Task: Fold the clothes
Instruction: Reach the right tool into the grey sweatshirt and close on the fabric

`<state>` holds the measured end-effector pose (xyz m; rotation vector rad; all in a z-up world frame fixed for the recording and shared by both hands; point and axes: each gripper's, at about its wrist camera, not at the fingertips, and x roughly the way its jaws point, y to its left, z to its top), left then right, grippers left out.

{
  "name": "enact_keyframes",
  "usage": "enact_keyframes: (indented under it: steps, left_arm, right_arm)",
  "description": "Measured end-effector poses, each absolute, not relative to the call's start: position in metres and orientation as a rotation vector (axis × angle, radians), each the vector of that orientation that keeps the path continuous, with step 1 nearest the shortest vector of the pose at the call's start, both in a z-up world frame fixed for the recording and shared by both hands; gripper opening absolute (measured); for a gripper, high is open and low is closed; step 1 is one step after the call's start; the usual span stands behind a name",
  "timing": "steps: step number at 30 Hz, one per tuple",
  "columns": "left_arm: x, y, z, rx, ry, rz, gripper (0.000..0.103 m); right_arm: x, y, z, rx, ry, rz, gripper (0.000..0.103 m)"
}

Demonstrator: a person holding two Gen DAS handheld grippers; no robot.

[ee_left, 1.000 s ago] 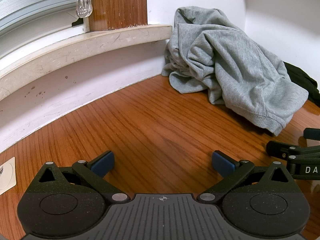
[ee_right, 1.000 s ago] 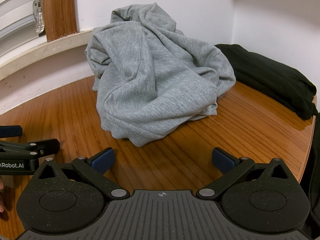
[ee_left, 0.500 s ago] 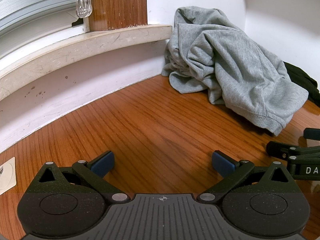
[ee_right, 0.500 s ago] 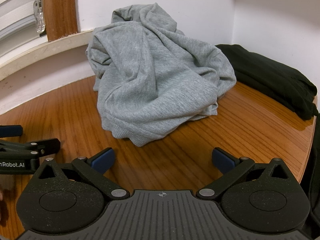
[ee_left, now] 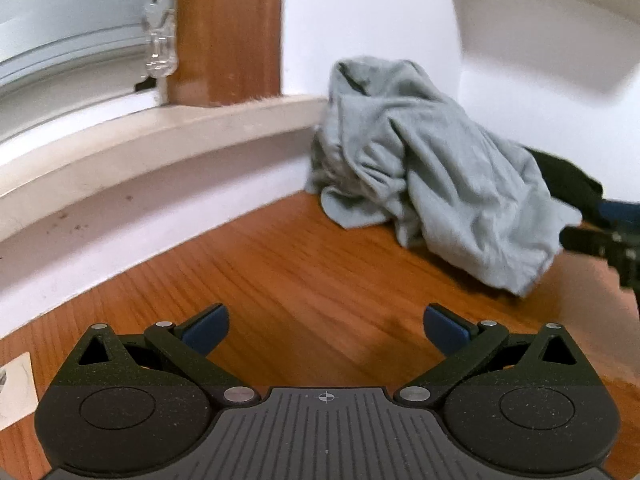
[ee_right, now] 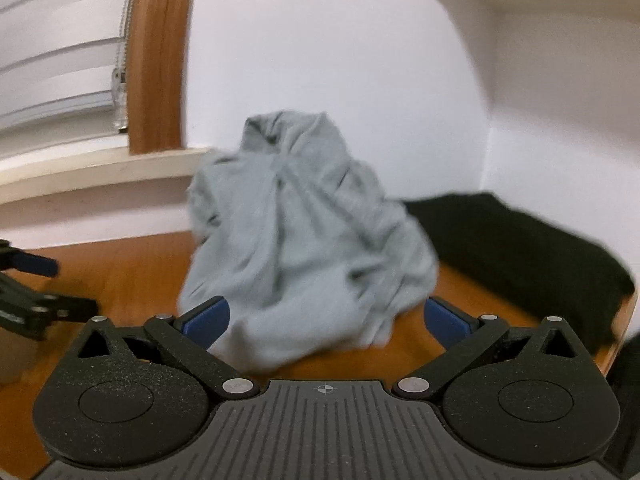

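Observation:
A crumpled grey garment (ee_left: 432,184) lies heaped on the wooden table (ee_left: 304,280), pushed against the white back wall. In the right wrist view the same grey garment (ee_right: 304,240) fills the middle, and its near hem lies between the wide-apart blue pads of my right gripper (ee_right: 326,320), which is open. My left gripper (ee_left: 326,328) is open too, over bare wood, well short of the garment. The right gripper (ee_left: 604,236) shows at the far right of the left wrist view, beside the cloth's right edge. The left gripper (ee_right: 36,288) appears at the left edge of the right wrist view.
A dark folded garment (ee_right: 520,248) lies at the back right by the corner. A pale window sill (ee_left: 160,140) with a wooden frame (ee_left: 228,32) and blinds runs along the left. A white card (ee_left: 14,392) sits at the table's left.
Both grippers have risen and moved forward; the views are blurred with motion. The right gripper has come up to the grey garment, whose hem now sits between its open fingers.

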<state>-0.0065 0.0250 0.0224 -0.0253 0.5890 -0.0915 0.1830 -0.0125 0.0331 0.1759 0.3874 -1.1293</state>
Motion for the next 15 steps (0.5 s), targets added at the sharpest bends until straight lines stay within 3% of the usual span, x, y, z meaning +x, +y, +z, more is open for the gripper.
enact_keyframes:
  steps: [7, 11, 15]
  left_arm:
    - [-0.004, 0.065, 0.025, -0.182, 0.531, -0.114, 0.103]
    - [-0.001, 0.078, 0.025, -0.23, 0.55, -0.118, 0.103]
    - [-0.001, 0.086, 0.027, -0.266, 0.551, -0.133, 0.103]
  right_arm:
    - [0.192, -0.072, 0.054, 0.218, 0.397, -0.978, 0.102]
    - [0.218, -0.091, 0.058, 0.188, 0.426, -0.93, 0.089]
    - [0.24, -0.107, 0.051, 0.178, 0.491, -0.919, 0.061]
